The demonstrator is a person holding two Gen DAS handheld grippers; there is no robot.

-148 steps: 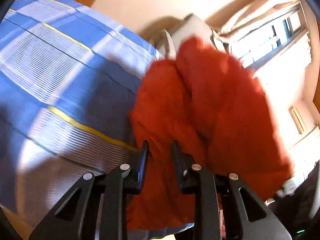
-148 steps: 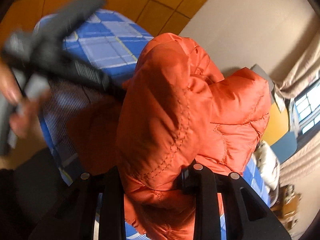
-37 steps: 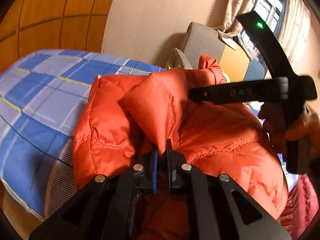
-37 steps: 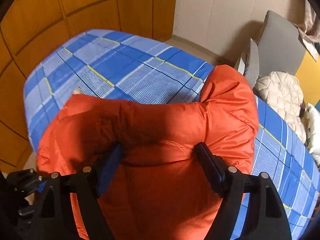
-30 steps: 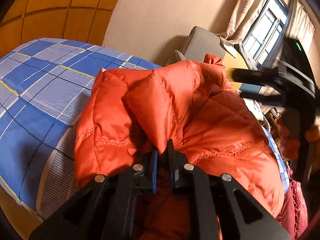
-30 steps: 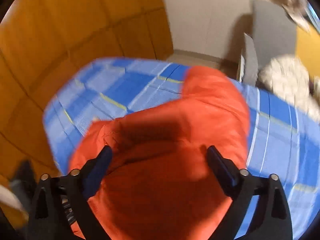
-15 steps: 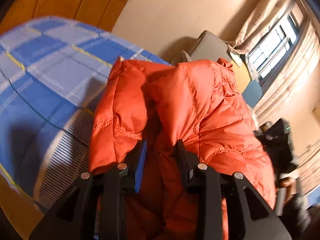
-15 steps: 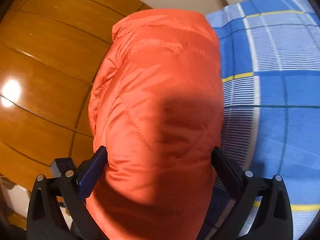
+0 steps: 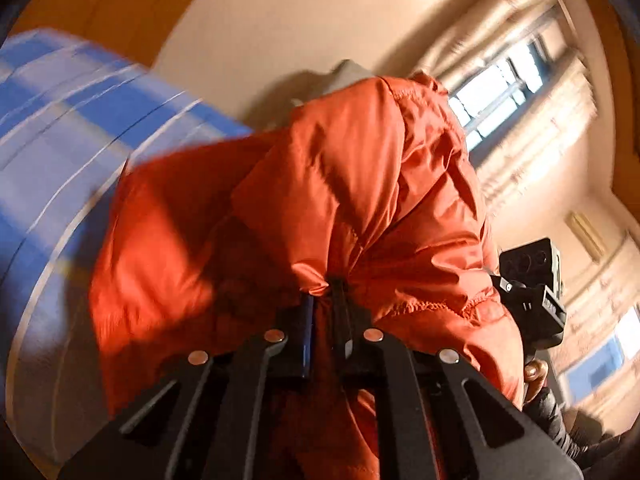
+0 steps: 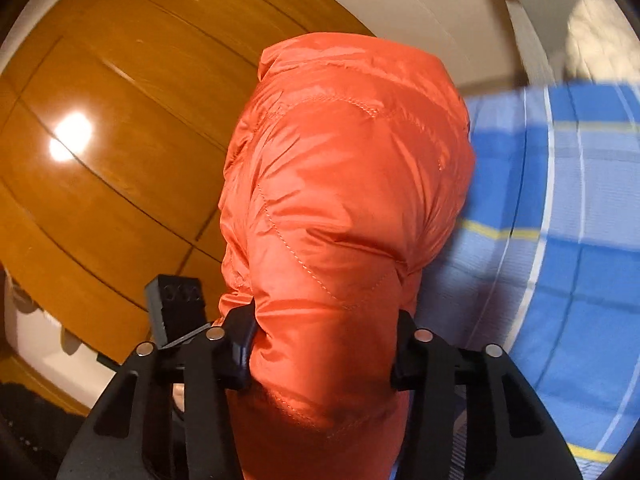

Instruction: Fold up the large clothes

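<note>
An orange quilted puffer jacket (image 9: 360, 200) is bunched up and held off the blue plaid bed (image 9: 60, 140). My left gripper (image 9: 322, 300) is shut on a pinched fold of the jacket. In the right wrist view the jacket (image 10: 344, 184) fills the middle, and my right gripper (image 10: 324, 344) is clamped on a thick padded bundle of it, the jaws held wide apart by the padding. The right gripper's body (image 9: 532, 300) shows at the right edge of the left wrist view, beside the jacket.
The blue plaid bed (image 10: 560, 220) lies right of the jacket in the right wrist view. Wood panelling (image 10: 120, 140) is behind and left. A window with curtains (image 9: 500, 96) and a grey cushion (image 9: 344, 74) stand beyond the bed.
Both grippers have closed on the jacket since half a second ago: the left jaws pinched shut, the right narrowed onto the bundle. The jacket has lifted and both views have tilted upward.
</note>
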